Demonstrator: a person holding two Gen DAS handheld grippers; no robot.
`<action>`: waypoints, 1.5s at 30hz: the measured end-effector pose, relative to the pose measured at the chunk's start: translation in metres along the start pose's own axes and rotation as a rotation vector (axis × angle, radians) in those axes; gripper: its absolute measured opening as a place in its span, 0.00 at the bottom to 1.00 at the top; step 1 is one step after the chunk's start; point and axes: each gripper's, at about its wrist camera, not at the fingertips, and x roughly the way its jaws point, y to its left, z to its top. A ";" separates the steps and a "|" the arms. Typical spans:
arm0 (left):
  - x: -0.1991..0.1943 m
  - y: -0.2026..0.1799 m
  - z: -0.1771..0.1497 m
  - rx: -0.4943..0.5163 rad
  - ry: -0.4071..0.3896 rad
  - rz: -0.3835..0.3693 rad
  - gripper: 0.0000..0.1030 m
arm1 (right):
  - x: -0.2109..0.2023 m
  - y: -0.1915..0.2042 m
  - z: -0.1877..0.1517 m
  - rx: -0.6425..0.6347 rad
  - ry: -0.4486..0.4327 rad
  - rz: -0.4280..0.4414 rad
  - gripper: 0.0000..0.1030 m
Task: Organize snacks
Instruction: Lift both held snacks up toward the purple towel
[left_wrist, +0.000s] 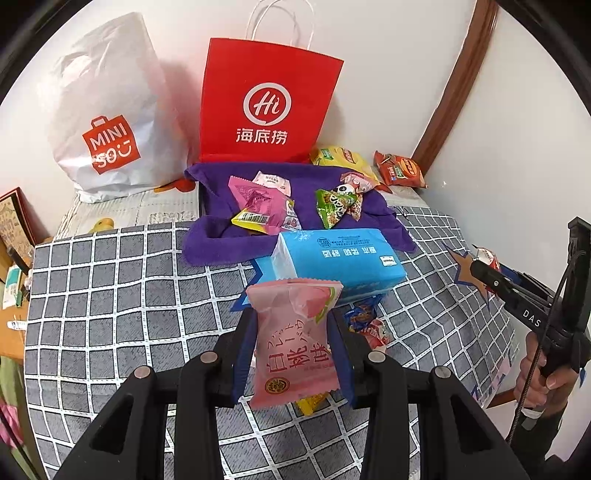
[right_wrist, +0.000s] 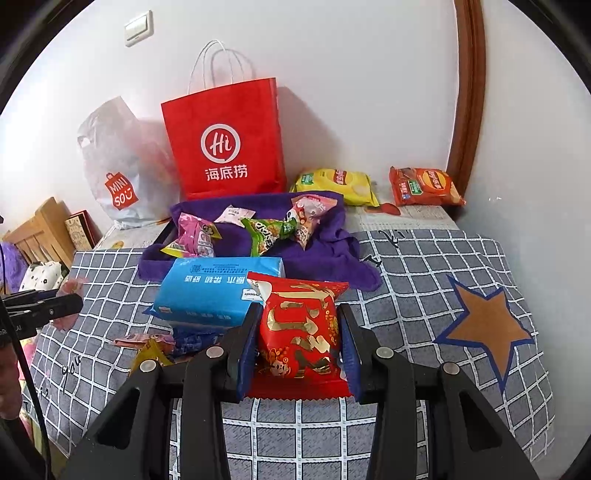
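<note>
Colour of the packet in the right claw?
Red with gold lettering; clearest in the right wrist view.

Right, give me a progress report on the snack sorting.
Done, apparently: several small packets already lie together on the purple towel, and two chip bags sit by the wall. In hand: the left tongs grip a pink snack packet, the right tongs a red snack packet. Left: a few loose wrappers beside the blue tissue pack.
</note>
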 end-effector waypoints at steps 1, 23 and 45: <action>0.001 0.000 0.000 -0.001 0.004 -0.003 0.36 | 0.001 0.000 0.000 0.002 0.003 0.001 0.39; 0.005 0.005 0.002 -0.001 0.005 -0.057 0.36 | 0.026 -0.002 0.006 0.065 0.048 0.020 0.39; -0.005 -0.004 0.032 0.014 -0.021 -0.071 0.36 | 0.055 0.003 0.032 0.015 0.023 0.062 0.38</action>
